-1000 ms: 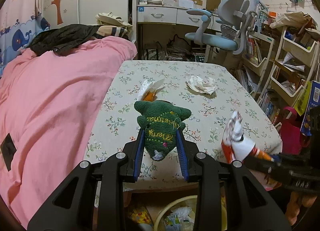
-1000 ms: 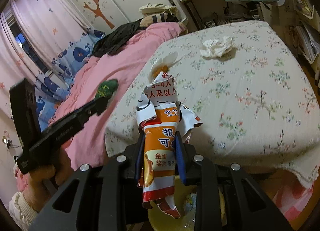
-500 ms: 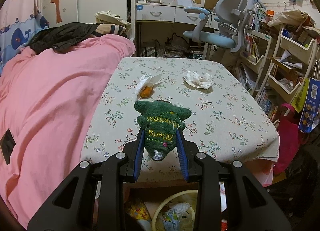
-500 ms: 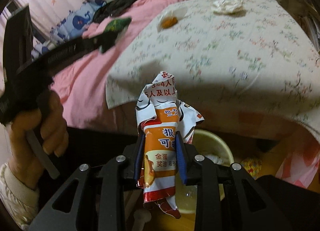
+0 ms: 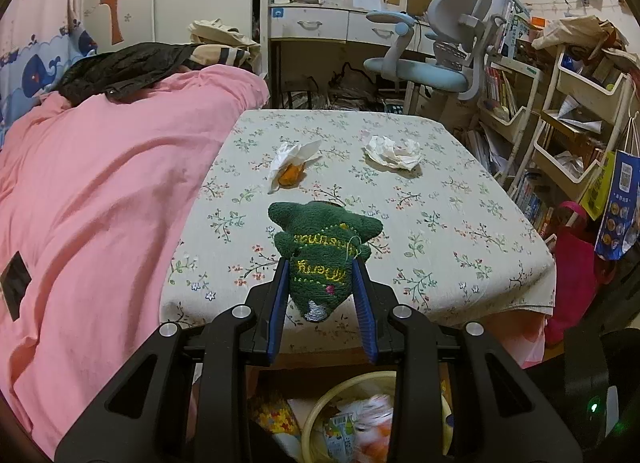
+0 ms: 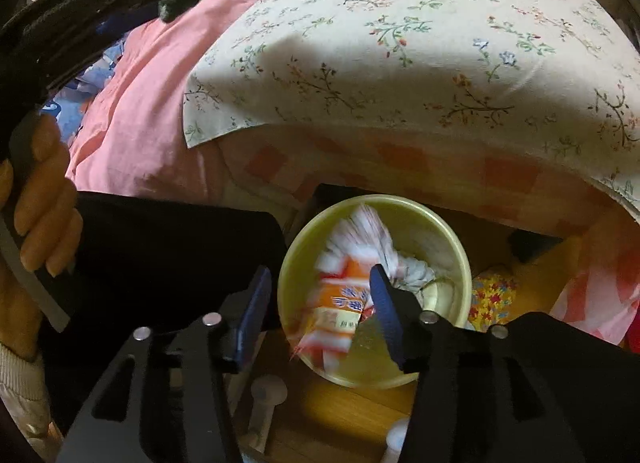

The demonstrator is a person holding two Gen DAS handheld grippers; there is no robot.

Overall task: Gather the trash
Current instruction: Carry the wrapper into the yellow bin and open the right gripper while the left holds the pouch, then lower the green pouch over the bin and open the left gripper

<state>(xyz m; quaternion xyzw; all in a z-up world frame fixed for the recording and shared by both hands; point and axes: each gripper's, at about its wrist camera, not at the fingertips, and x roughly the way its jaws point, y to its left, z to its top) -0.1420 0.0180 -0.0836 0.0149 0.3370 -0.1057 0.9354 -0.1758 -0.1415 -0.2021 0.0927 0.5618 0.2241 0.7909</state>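
The orange snack wrapper sits low in the middle of the right wrist view, blurred, loose and dropping into the yellow trash bin on the floor under the tabletop. It is crinkly foil, orange and white with red bits and printed writing. It looks light and thin. The right tool has just been opening its jaws, and now they stand apart with the wrapper between them but not pinched.

So the step in hand looks like letting go of one piece of trash. More is left: a crumpled white paper in the upper middle of the left wrist view, and a tissue with an orange peel to its left. The next move likely calls for lifting the right tool up over the tabletop edge to reach one of them.

The left tool is closed on a green plush toy with yellow stitched words, held over the near tabletop edge.
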